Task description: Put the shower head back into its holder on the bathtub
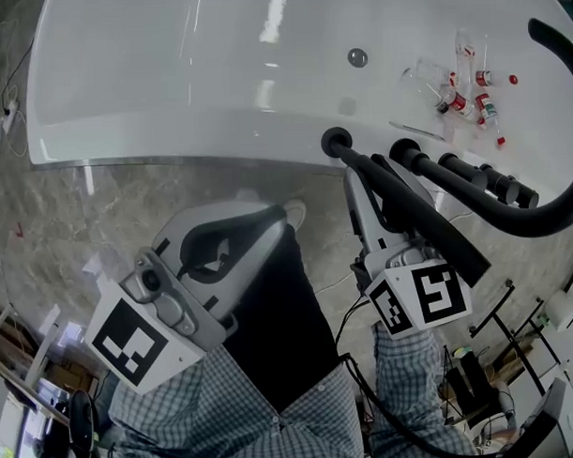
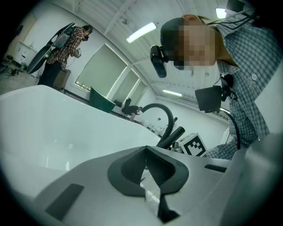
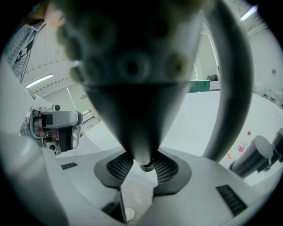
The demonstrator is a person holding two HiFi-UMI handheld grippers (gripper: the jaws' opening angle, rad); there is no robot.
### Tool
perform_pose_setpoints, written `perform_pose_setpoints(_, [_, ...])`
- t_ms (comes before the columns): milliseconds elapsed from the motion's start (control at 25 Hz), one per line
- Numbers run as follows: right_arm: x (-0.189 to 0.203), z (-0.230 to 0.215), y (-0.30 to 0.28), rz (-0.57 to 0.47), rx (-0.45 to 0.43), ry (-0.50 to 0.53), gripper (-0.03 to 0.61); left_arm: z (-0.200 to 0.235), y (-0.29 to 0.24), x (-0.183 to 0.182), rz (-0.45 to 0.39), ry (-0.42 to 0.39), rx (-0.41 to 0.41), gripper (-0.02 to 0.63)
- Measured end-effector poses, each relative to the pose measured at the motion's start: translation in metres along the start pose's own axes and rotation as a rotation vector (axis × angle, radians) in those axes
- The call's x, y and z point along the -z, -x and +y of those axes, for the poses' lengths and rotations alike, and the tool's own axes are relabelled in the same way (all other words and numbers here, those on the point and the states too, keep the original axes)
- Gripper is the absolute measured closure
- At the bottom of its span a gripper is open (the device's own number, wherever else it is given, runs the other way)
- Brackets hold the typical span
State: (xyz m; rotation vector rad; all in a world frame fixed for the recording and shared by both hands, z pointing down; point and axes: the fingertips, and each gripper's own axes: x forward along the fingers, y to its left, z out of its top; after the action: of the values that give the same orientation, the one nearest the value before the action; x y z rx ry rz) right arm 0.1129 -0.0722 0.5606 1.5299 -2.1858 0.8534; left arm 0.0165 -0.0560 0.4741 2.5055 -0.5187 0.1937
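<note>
Right fingers (image 3: 170,170) are clenched on the shower head (image 1: 418,219). Their ribbed pads pinch its narrow lower end, and the dark body widens from there and fills the upper part of the right gripper view. From the head view, the right gripper (image 1: 352,174) reaches toward the near rim of the bathtub (image 1: 171,133). The shower head lies as a black bar slanting from the holder (image 1: 334,139) on that rim back over the gripper's marker cube. Its narrow tip is at the holder; whether it is seated inside cannot be told.

Along the same rim, toward the right corner, stands a row of black taps (image 1: 453,166), just beside the shower head. A thick curved black tube (image 1: 535,226) arcs from them out past the right edge.

Inside the bathtub, a round drain (image 1: 357,56) sits near the middle. A cluster of small clear bottles (image 1: 455,93) with red caps lies toward the right end.

At the left gripper (image 2: 149,176) the fingers are drawn together with only a sliver of floor showing between the pads, and they grasp nothing. It hangs over the marble floor (image 1: 43,232) on the near side of the bathtub, well apart from the shower head. Another person (image 2: 62,48) stands far off beyond the bathtub.
</note>
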Motion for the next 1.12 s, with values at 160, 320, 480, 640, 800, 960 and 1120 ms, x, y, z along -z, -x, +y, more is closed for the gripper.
perform_pose_setpoints(160, [0.006,0.000,-0.010,0.025,0.004,0.031,0.443,0.005,0.002,0.002,-0.002,0.008,-0.007,0.606])
perform_pose_setpoints(320, [0.011,-0.003,-0.019,0.049,0.012,0.046,0.443,0.010,0.003,0.004,0.000,0.018,-0.012,0.606])
perform_pose_setpoints(480, [0.016,-0.003,-0.025,0.081,0.019,0.070,0.443,0.016,0.005,0.004,-0.002,0.027,-0.020,0.606])
perform_pose_setpoints(640, [0.024,-0.005,-0.030,0.116,0.029,0.120,0.443,0.022,0.006,0.004,-0.001,0.030,-0.027,0.606])
perform_pose_setpoints(800, [0.030,-0.006,-0.039,0.169,0.036,0.185,0.443,0.026,0.006,0.004,-0.001,0.032,-0.033,0.606])
perform_pose_setpoints(960, [0.035,-0.005,-0.046,0.206,0.035,0.218,0.443,0.030,0.007,0.004,-0.006,0.037,-0.042,0.606])
perform_pose_setpoints(1120, [0.040,-0.003,-0.054,0.248,0.031,0.270,0.443,0.033,0.009,0.004,-0.010,0.042,-0.048,0.606])
